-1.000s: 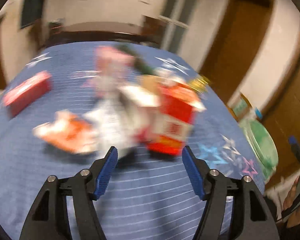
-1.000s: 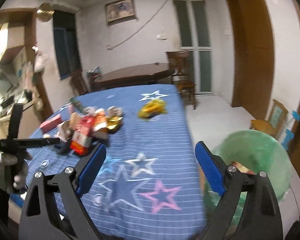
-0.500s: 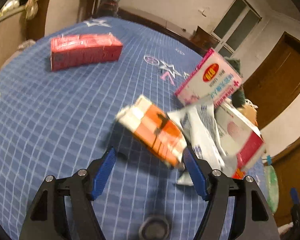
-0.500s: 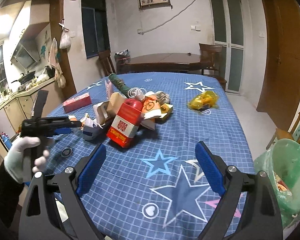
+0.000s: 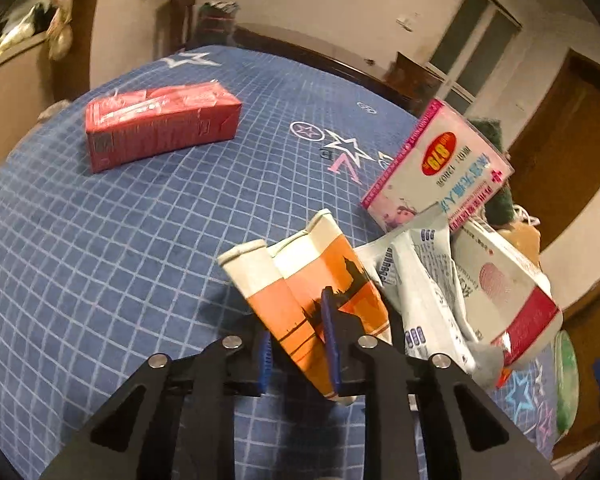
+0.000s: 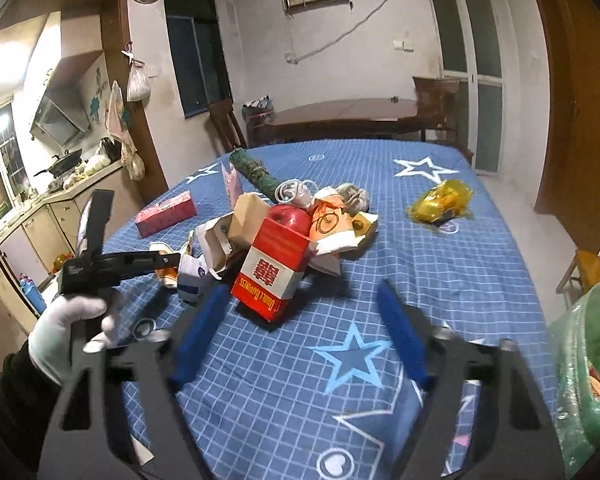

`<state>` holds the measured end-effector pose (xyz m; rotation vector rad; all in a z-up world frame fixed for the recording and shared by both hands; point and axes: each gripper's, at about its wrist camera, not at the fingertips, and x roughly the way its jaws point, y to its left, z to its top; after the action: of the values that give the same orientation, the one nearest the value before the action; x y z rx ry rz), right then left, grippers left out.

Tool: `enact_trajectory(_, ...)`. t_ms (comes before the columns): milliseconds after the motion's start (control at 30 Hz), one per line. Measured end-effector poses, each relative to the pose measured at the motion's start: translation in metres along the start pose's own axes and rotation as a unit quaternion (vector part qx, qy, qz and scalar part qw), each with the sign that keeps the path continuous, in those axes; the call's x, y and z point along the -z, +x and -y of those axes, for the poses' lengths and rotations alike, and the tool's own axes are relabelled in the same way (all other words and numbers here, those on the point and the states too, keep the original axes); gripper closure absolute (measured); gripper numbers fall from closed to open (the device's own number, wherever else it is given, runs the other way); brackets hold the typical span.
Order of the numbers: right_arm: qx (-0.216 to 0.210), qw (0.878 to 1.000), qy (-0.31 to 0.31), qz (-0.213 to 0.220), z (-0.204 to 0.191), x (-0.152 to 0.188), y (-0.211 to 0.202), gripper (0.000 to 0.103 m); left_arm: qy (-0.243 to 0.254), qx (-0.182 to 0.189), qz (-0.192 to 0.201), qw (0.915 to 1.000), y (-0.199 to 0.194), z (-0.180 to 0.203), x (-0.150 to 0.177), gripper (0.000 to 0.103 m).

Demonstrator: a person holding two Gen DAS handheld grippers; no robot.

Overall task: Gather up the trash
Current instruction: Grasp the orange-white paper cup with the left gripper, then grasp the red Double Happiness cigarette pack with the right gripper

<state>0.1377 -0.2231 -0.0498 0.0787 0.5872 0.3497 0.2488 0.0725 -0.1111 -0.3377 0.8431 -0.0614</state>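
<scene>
Trash is heaped mid-counter (image 6: 440, 280) on the blue checked cloth. At the left, a red carton (image 5: 160, 124) lies apart. The orange-and-white carton (image 5: 312, 292) is clamped by the left claw (image 5: 296, 344), whose jaws have just been closing. The right claw (image 6: 300, 336), also just closing, is held open with nothing between its jaws, near the red box (image 6: 276, 268). A green-lined bin (image 6: 588, 368) is seen at far right.

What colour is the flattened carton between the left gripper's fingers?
Orange and cream flattened carton, dark silhouette print; left wrist view.

left gripper (image 5: 296, 340) jaws just closed, pinching the orange carton (image 5: 316, 292); right gripper (image 6: 300, 336) jaws narrowing, nothing between them.
</scene>
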Motion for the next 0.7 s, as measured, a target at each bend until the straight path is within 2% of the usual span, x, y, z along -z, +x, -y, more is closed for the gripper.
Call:
enact_trajectory(33,-0.003,1.000,0.000,-0.004,0.000,-0.001,0.003,0.050,0.012,-0.001,0.004,0.9999,-0.003,0.000,0.001,0.086)
enact_trajectory(100,-0.011,1.000,0.004,-0.011,0.000,-0.002,0.010,0.053,0.032,-0.012,0.016,0.9993,-0.013,0.001,0.004,0.091)
enact_trajectory(200,-0.028,0.999,0.020,-0.021,-0.004,-0.001,0.024,0.053,0.054,-0.021,0.038,0.9976,-0.028,0.002,0.004,0.091)
enact_trajectory(300,-0.032,0.998,0.046,-0.034,-0.007,0.002,0.042,0.053,0.061,-0.021,0.040,0.9972,-0.036,-0.002,0.006,0.091)
enact_trajectory(433,-0.028,0.996,0.074,-0.041,-0.010,0.000,0.058,0.039,0.065,-0.021,0.037,0.9970,-0.038,-0.009,0.011,0.091)
enact_trajectory(533,-0.006,0.995,0.091,-0.044,-0.020,-0.005,0.073,0.029,0.070,-0.023,0.036,0.9966,-0.038,-0.014,0.016,0.091)
enact_trajectory(700,0.033,0.993,0.097,-0.056,-0.033,-0.010,0.098,0.029,0.085,-0.026,0.042,0.9951,-0.033,-0.009,0.020,0.091)
